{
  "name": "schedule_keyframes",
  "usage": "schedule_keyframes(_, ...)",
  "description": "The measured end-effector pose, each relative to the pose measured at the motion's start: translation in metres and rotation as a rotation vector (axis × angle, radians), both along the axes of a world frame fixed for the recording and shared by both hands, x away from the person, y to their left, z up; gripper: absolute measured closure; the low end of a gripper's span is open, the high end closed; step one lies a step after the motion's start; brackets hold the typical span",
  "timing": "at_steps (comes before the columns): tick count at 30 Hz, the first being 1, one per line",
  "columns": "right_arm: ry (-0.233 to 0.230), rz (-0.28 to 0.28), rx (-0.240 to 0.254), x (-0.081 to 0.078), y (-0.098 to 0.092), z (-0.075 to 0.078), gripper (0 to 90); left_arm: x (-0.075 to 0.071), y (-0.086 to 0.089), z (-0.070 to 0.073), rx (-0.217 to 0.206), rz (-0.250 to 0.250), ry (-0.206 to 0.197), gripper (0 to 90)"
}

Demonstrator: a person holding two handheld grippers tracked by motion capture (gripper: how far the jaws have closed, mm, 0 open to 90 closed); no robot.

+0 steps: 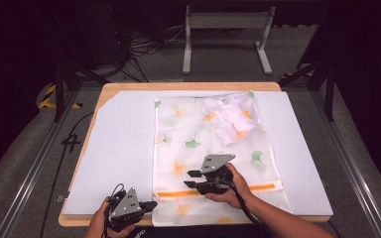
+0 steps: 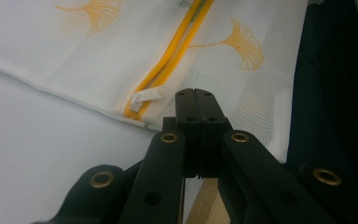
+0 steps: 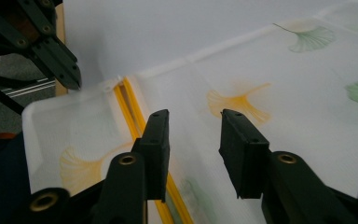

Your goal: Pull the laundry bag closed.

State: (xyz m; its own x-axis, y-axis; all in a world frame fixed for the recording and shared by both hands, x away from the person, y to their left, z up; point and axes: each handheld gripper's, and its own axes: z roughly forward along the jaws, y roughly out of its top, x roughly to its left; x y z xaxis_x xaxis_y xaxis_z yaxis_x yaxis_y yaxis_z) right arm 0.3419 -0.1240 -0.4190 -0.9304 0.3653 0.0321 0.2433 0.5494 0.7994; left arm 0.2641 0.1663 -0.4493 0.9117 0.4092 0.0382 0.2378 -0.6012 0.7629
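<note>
While my left gripper [image 2: 195,91] rests at the near left corner of the mesh laundry bag [image 1: 193,144], its jaws are pressed together with nothing visibly between them, the tips just beside the white zipper pull [image 2: 148,96] but, as far as I can tell, not on it. My right gripper [image 3: 193,126] hangs over the bag with jaws well apart and empty, straddling the cloth just beyond the yellow zipper [image 3: 129,112]. The zipper's long axis runs across the bag's near end, from the pull at the left edge off toward the right. The pull lies slightly left of and ahead of my left tips; the left hand is clearly the nearer. I judge any grasp of the pull falls to that gripper, which must first open. A crumpled garment [image 1: 230,116] sits inside the bag's far right part on the white mat [image 1: 119,148].
</note>
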Motion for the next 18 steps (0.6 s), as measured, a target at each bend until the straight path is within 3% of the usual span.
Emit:
schedule_keyframes(9, 0.062, 0.072, -0.007, -0.002, 0.052, -0.010, 65.1, 0.000, -0.006, -0.005, 0.029, -0.014, -0.001, 88.9)
schedule_keyframes(18, 0.109, 0.113, -0.004, -0.004, 0.079, -0.016, 61.8, 0.001, -0.008, -0.008, 0.060, -0.020, -0.007, 89.6)
